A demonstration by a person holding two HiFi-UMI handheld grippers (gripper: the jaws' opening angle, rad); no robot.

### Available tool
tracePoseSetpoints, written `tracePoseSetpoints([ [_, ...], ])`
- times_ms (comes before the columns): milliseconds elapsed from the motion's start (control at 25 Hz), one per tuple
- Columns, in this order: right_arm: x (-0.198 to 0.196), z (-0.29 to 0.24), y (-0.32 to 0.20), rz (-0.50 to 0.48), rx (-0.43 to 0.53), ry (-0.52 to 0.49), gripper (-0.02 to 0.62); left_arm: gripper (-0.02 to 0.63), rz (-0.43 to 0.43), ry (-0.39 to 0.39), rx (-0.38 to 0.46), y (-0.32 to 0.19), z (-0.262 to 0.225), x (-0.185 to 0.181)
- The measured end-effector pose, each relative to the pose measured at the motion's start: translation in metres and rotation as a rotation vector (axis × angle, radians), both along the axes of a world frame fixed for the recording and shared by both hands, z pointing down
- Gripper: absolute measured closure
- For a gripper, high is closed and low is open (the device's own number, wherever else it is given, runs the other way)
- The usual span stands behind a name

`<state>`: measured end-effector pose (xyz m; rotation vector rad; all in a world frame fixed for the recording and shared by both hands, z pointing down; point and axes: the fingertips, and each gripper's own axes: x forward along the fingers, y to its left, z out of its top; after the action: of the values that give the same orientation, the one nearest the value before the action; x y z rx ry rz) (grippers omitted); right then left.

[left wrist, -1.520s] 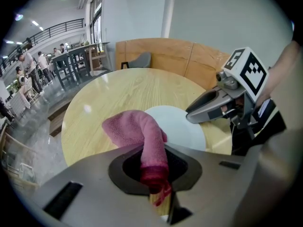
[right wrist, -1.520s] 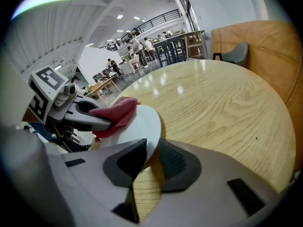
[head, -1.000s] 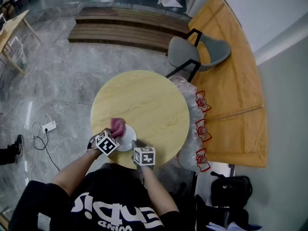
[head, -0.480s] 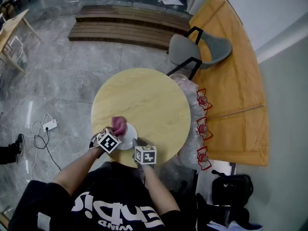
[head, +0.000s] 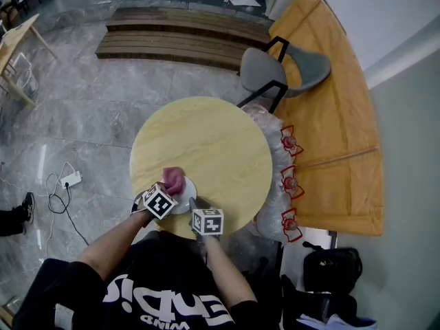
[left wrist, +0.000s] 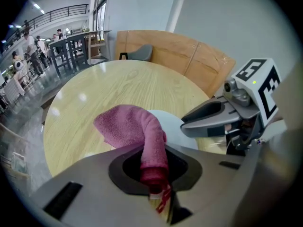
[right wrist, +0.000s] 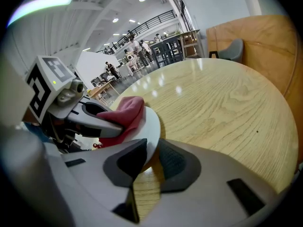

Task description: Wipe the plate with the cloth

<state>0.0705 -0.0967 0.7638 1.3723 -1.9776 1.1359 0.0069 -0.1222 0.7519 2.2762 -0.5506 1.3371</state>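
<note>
Both claws loaded; plate (head: 184,195) sits at the near edge of the table (head: 206,136).
Left gripper (left wrist: 154,178) view: I see jaws clamped on the pink cloth (left wrist: 130,126), which drapes onto the plate. Right gripper (right wrist: 147,162) view: jaws pinch the plate rim. Head view hides both grips under the marker cubes (head: 159,203).

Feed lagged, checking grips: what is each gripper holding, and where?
Left gripper is shut on one bunched end of the cloth; right gripper is shut on the plate's near rim.
</note>
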Motion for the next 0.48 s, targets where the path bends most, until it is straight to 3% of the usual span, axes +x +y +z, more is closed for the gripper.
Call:
tracePoseSetpoints([
  [480, 0.001, -0.001, -0.001, 0.017, -0.003, -0.009, 0.502, 0.554, 0.05, 0.033, -0.038, 0.019, 0.0, 0.025],
])
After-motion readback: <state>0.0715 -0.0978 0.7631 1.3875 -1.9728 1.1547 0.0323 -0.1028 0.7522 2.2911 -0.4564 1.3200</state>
